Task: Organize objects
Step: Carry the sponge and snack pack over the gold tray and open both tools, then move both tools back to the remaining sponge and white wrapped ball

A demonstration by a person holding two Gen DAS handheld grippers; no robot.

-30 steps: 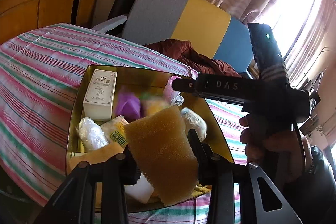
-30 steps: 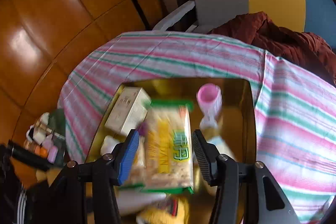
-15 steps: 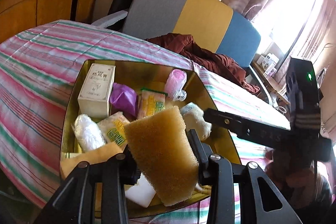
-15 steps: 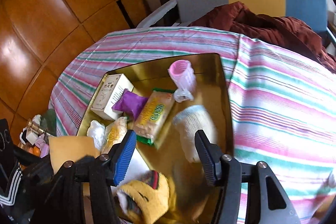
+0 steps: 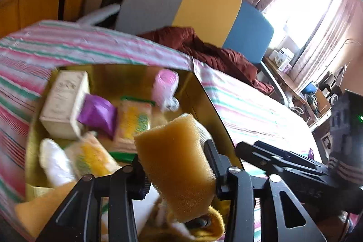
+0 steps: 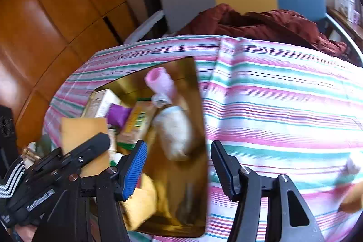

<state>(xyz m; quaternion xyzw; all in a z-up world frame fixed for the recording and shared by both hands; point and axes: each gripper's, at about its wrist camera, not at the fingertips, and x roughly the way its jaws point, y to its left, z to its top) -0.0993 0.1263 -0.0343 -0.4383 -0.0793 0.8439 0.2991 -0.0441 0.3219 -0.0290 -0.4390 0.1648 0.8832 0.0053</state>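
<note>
left claw sits over the near end of the gold tray, w/ a yellow sponge standing between its fingers. its jaws have just been opening; sponge is between them and both pads look to be touching its sides, so it reads as a light grip on the sponge. sponge is tilted, top leaning left, bottom end over a yellow sock at the tray's near edge.

right claw is open w/ nothing between the fingers: blue-padded finger over the tray interior, black finger over the striped cloth just past the tray's right rim. its jaws opened wider a moment ago.

tray rests on the cloth-covered table. inside, from the left wrist view: white box at far left, purple packet leaning on it, yellow-green snack pack beside that, pink cup lying toward the far right corner w/ a clear bit at its mouth. nearer: white wrapped bundle at left, another yellow snack pack next to it. right wrist view also shows a pale rolled sock along the tray's right side, below the cup.

frames are motion-blurred, esp. tray contents. behind the table: a grey/yellow/blue chair w/ dark red fabric on it.
</note>
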